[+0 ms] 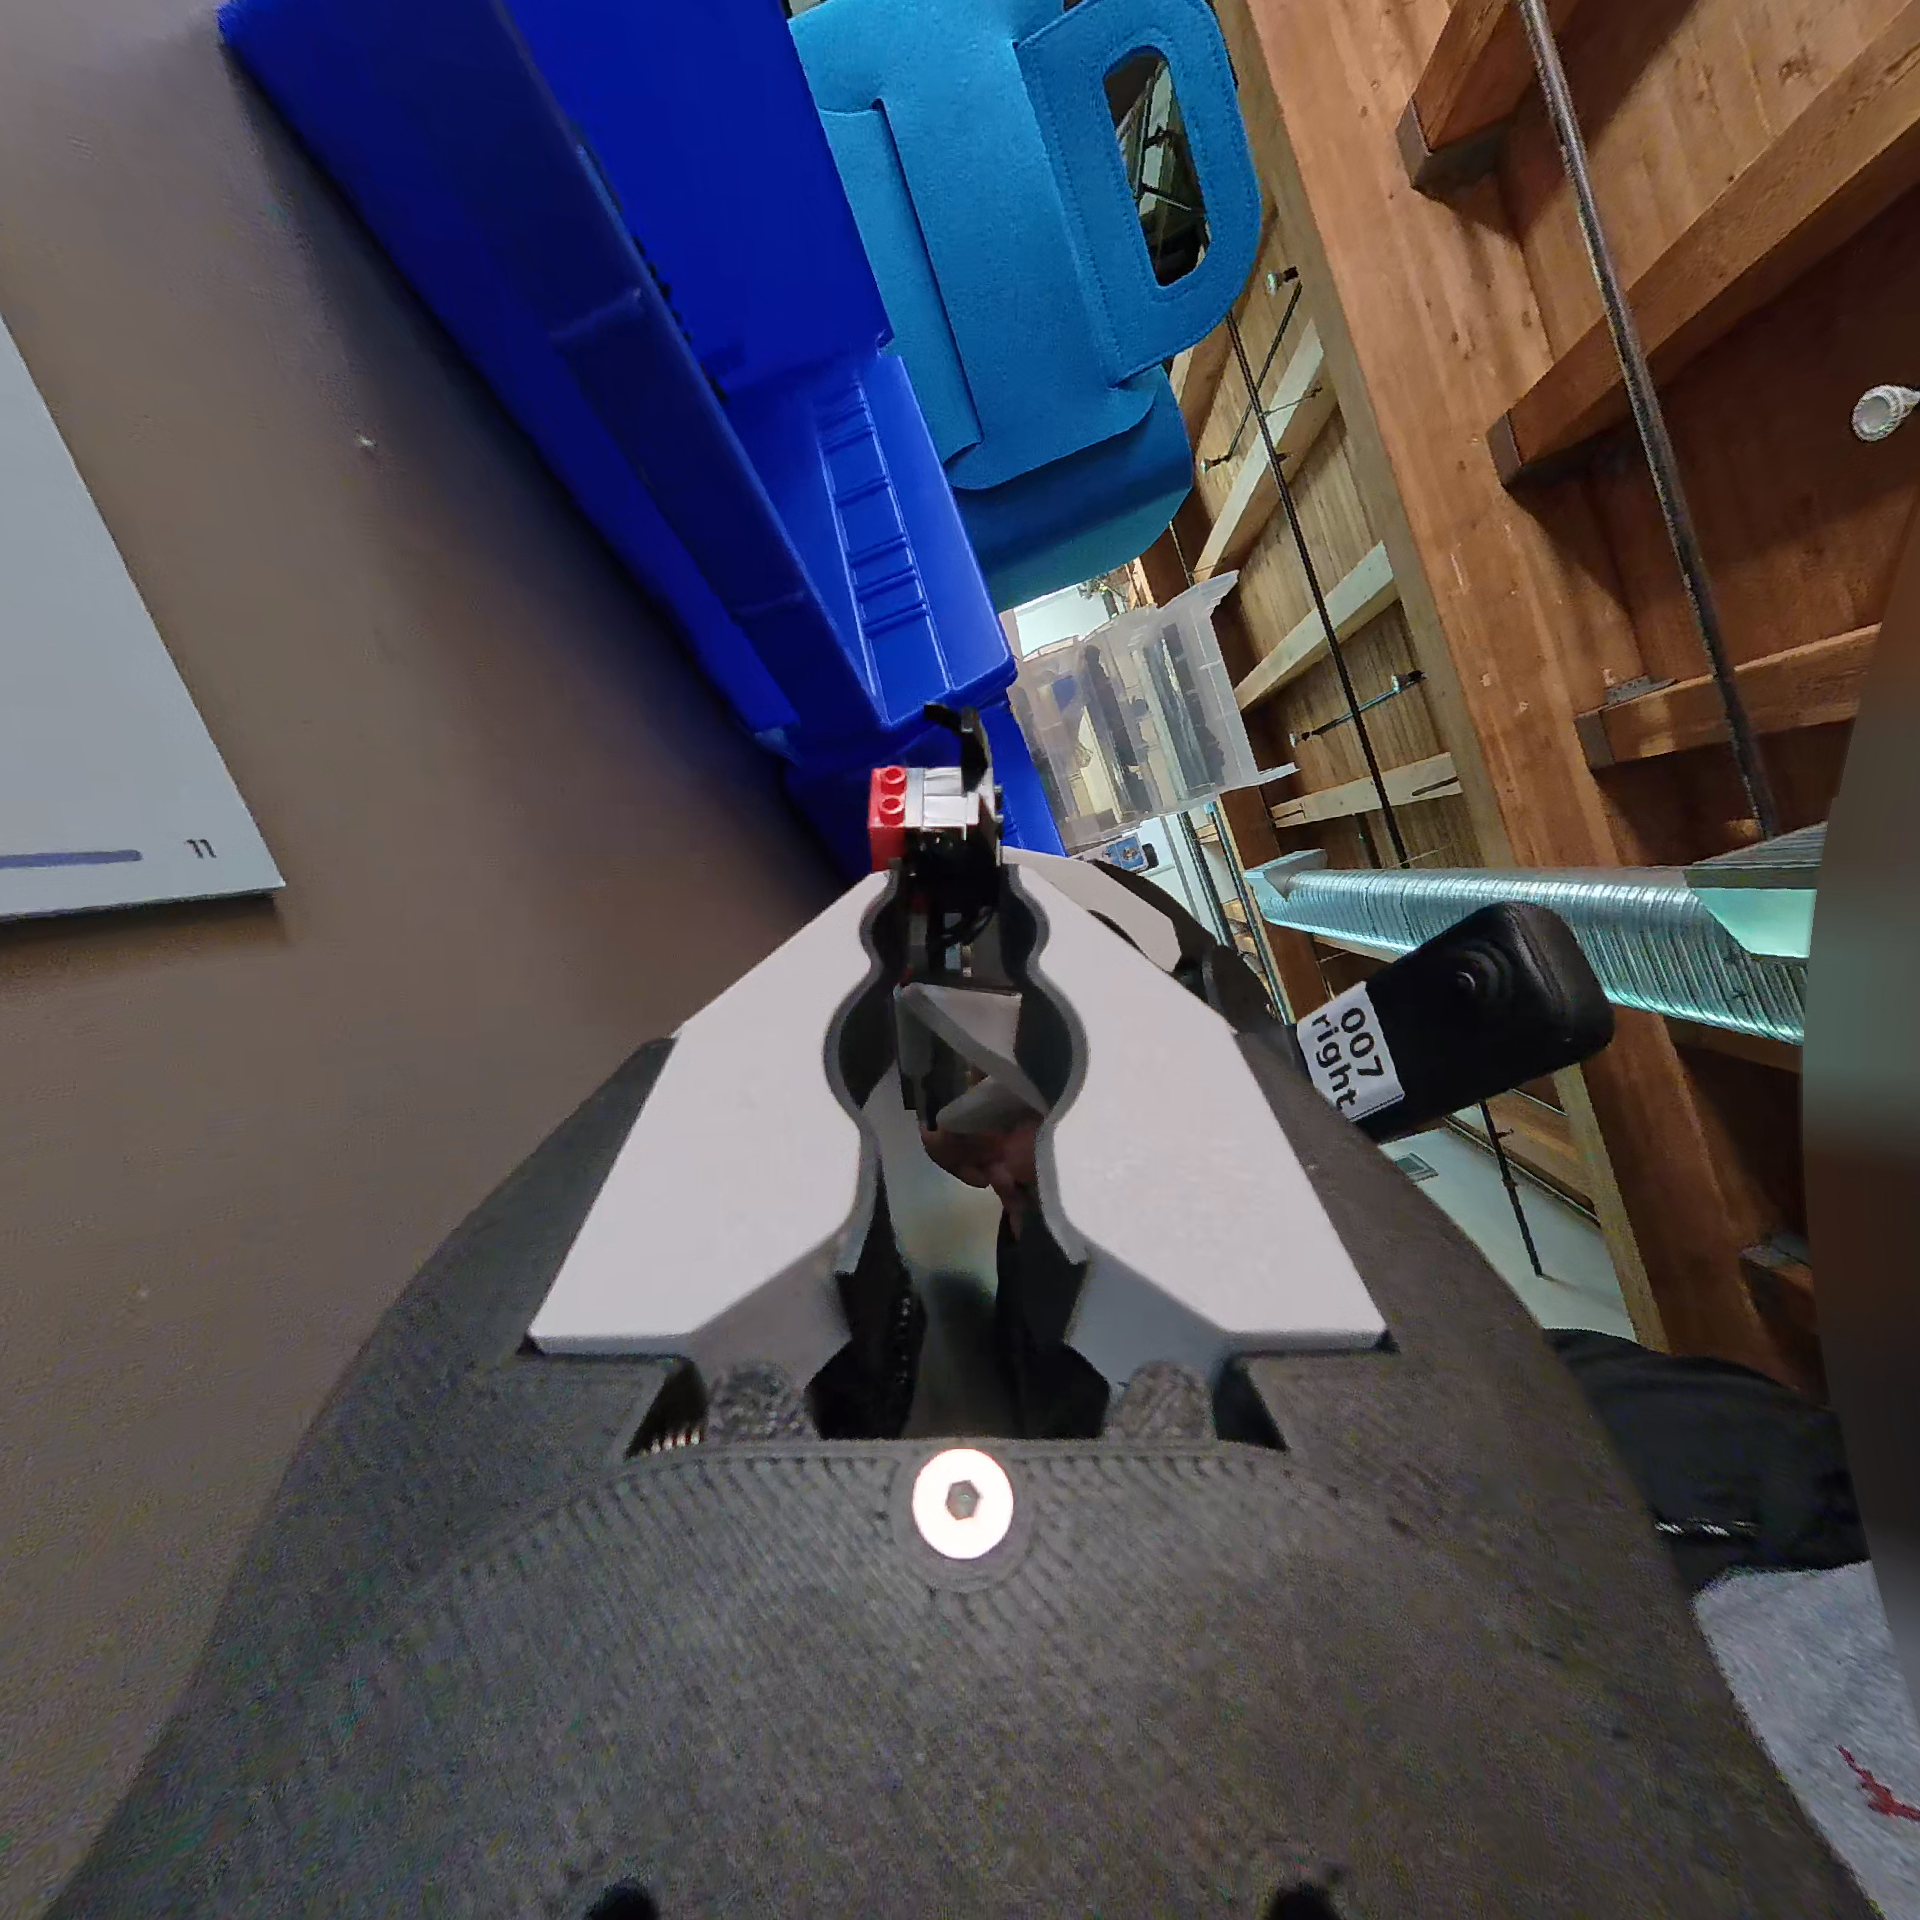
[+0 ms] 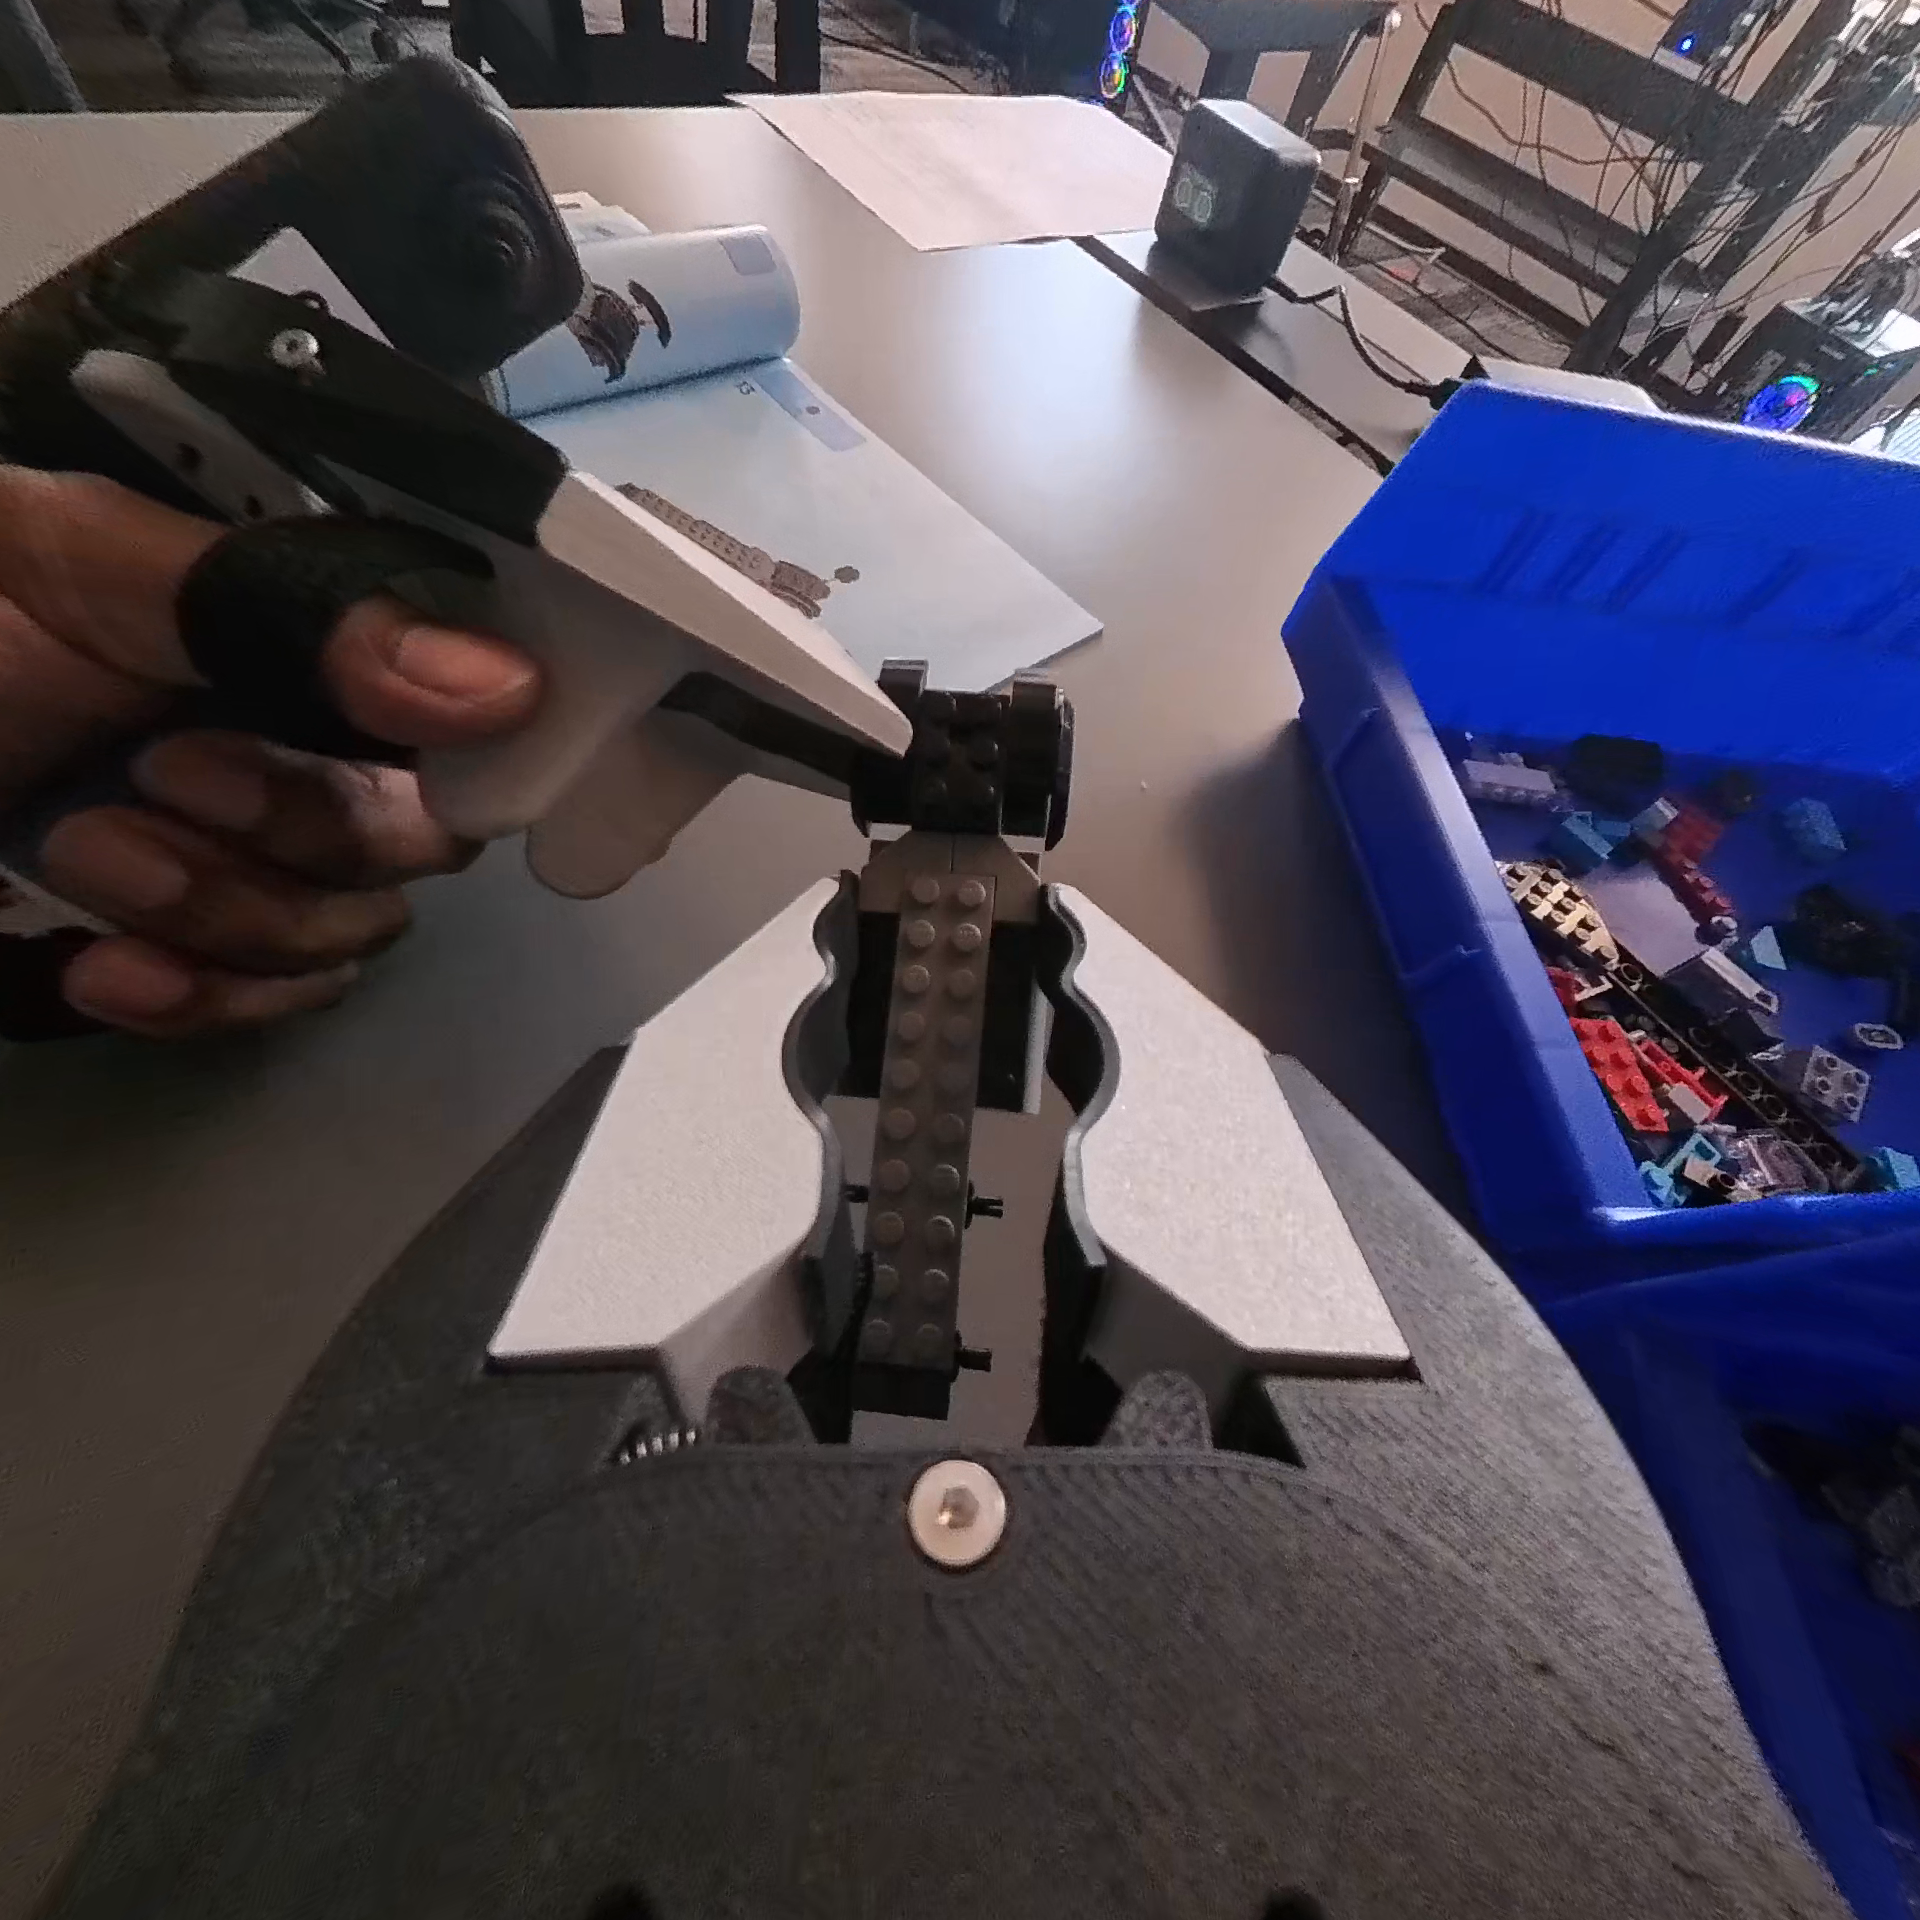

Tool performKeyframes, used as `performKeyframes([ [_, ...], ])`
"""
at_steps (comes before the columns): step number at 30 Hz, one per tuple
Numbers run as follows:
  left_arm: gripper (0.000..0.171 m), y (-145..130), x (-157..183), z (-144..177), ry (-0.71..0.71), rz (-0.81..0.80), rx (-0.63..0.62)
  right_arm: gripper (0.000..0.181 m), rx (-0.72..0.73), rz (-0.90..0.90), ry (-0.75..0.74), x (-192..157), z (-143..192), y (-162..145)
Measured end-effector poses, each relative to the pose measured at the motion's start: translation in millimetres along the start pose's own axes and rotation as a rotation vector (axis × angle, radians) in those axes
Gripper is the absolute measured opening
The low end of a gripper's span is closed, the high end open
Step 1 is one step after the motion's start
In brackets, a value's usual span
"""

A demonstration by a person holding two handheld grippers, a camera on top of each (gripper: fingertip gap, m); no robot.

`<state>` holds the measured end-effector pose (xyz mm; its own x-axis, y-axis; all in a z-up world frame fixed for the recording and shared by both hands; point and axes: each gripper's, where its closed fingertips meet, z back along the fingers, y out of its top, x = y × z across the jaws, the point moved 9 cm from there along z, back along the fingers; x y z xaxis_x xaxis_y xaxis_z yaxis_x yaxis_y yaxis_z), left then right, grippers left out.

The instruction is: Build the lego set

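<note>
Right tool [image 2: 951, 914] sits clamped on the lego build [image 2: 925, 1091], a long grey studded plate held lengthwise between its fingers with a black wheeled block at the far end, at 12 o'clock in the right wrist view. Left tool [image 2: 883, 764], seen coming in from 10 o'clock with a hand [image 2: 239, 748] on its grip, is closed on that black end; its own view shows the same build, with a red brick [image 1: 890, 811] at its tip, pinched between the fingers. My worry is that two grips on one slender assembly, with any twist or uneven push, may snap the plate off the black block or pop small parts loose. A slip could also drop the build onto the table [image 2: 1091, 499], or into the blue bin [image 2: 1382, 727] at 3 o'clock, where it would mix with the loose bricks [image 2: 1683, 997]. An open instruction booklet [image 2: 831, 488] lies at 11 o'clock, partly hidden behind the left tool. A small dark camera box [image 2: 1236, 192] stands far off at 1 o'clock, well apart from the work. Nothing stands between the tools.
</note>
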<state>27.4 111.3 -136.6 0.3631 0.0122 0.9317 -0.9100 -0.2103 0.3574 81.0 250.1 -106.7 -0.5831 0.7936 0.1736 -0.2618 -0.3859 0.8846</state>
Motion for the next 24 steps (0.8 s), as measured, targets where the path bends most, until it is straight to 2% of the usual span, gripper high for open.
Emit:
performKeyframes([
  [24, 0.014, 0.7, -2.6, 0.6, -0.008, 0.070, -0.015, 0.037, 0.005, 0.040, -0.008, -1.7, -1.1, 0.0],
])
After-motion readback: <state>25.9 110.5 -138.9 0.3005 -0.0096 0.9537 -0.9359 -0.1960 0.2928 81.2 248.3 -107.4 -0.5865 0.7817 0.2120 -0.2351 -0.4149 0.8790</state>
